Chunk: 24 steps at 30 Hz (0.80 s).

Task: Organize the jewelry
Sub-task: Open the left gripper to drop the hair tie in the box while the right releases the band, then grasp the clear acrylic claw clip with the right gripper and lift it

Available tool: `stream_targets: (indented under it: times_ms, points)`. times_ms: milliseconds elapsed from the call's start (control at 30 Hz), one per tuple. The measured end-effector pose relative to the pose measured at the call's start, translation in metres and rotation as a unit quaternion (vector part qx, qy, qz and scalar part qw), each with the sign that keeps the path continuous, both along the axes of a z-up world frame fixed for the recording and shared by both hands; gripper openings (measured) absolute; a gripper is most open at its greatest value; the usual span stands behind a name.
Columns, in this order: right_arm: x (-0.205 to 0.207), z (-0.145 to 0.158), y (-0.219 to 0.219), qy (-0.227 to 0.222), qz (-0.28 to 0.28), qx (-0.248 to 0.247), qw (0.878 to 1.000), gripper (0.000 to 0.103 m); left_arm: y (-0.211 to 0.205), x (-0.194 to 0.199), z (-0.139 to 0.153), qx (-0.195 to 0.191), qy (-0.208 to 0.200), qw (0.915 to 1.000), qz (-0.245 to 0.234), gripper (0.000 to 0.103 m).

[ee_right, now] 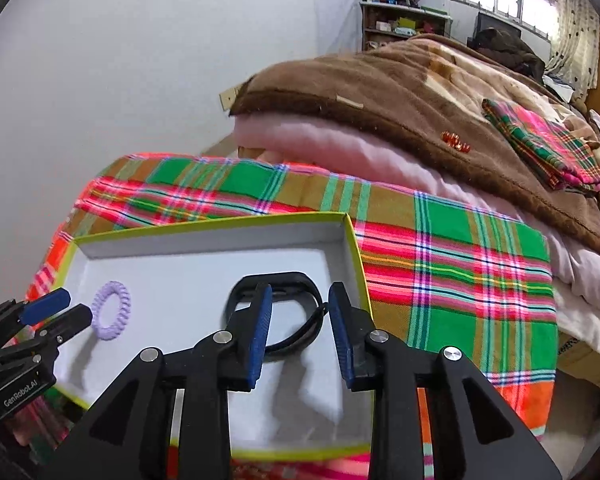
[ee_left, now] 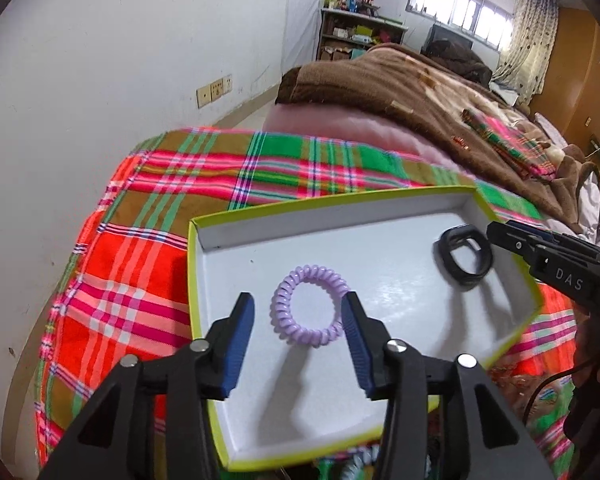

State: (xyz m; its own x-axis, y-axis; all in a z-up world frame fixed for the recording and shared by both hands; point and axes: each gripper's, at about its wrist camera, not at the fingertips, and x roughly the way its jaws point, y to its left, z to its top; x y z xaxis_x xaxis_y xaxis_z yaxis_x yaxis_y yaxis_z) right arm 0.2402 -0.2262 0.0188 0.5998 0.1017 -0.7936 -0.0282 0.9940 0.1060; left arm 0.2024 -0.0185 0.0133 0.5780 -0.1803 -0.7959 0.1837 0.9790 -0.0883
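Note:
A shallow white box with a yellow-green rim (ee_left: pixel 196 264) (ee_right: pixel 354 256) lies on a plaid cloth. A purple spiral hair tie (ee_left: pixel 310 306) (ee_right: pixel 111 310) lies in the box. A black wristband (ee_left: pixel 464 258) (ee_right: pixel 296 312) lies in its right part. My left gripper (ee_left: pixel 298 340) is open just above the hair tie, one finger on each side, apart from it. My right gripper (ee_right: pixel 298 332) is open over the wristband, its left finger in front of the band. Each gripper shows in the other's view: the right (ee_left: pixel 512 240), the left (ee_right: pixel 66 306).
The red, green and pink plaid cloth (ee_left: pixel 132 248) (ee_right: pixel 460 264) covers the bed end. Behind it lie a pink quilt (ee_right: pixel 320 140) and a brown blanket (ee_right: pixel 420 92) with a small red item (ee_right: pixel 456 142) and a folded plaid cloth (ee_right: pixel 540 148). A white wall is on the left.

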Motion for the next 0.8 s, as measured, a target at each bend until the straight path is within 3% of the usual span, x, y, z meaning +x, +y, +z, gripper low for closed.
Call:
stream_targets:
  times_ms: [433, 800]
  points:
    - [-0.080, 0.041, 0.005, -0.065, 0.003, 0.028, 0.997, 0.038, 0.005, -0.067, 0.036, -0.007, -0.049, 0.9988, -0.002, 0.054]
    - [-0.143, 0.043, 0.007, -0.088, -0.001, 0.026, 0.996, 0.039, 0.018, -0.118, 0.031, -0.013, -0.064, 0.9979, -0.002, 0.055]
